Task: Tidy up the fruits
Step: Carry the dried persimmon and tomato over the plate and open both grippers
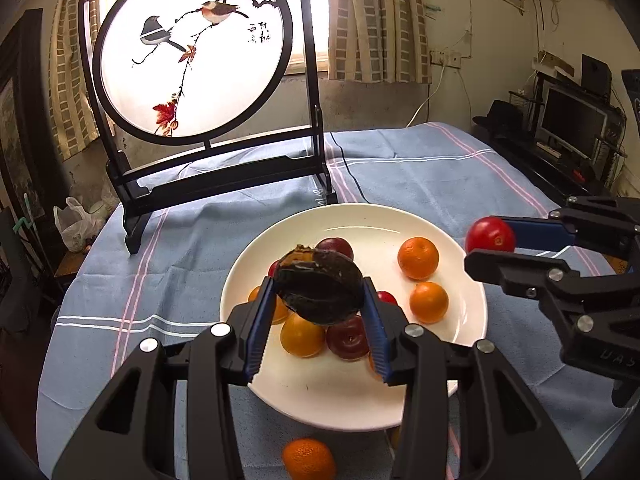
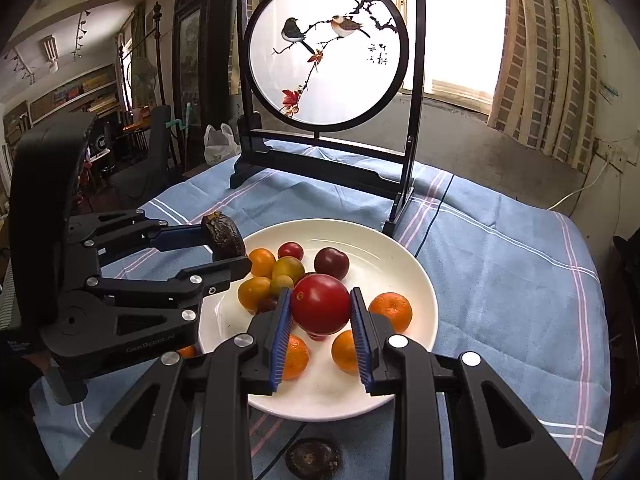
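The left gripper (image 1: 320, 300) has its fingers clamped on a dark wrinkled fruit (image 1: 320, 290), held above the near part of the white plate (image 1: 360, 408). The right gripper (image 2: 322, 312) has its fingers clamped on a red fruit (image 2: 321, 304) above the same plate, where oranges (image 2: 392, 310) and dark plums (image 2: 331, 262) lie; behind the plate stands a round bird screen (image 2: 328, 52)

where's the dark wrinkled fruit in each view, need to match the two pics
Left wrist view: the dark wrinkled fruit sits centre frame, clamped in the left gripper above the white plate.
Right wrist view: the same fruit is at mid-left, over the plate's left rim, at the tip of the left gripper.
Shared landmark: the round bird screen behind the plate.
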A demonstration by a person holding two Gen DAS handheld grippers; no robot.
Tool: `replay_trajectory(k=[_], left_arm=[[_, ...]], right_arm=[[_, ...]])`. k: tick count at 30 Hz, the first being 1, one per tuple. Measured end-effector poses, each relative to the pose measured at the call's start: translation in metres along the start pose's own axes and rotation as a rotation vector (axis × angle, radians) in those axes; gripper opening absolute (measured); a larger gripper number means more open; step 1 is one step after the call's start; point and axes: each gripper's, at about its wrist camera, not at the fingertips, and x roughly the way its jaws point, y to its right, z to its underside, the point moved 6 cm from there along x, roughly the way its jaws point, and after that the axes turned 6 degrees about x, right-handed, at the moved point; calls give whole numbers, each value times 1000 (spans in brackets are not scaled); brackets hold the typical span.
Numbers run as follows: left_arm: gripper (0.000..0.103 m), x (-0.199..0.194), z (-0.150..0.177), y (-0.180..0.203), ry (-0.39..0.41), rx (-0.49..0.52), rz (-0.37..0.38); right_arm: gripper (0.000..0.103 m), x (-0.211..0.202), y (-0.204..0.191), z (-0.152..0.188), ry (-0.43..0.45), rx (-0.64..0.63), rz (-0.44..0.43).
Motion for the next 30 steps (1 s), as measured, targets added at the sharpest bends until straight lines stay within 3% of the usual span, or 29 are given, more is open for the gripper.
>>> replay_trajectory(k=[13,30], left_arm=[[42,18,4,0,-35,13,-9],[42,21,2,-5,-35,11,-12]], right_arm=[[29,29,6,-6,-38,1,26],[29,31,6,-7,-36,-4,21]])
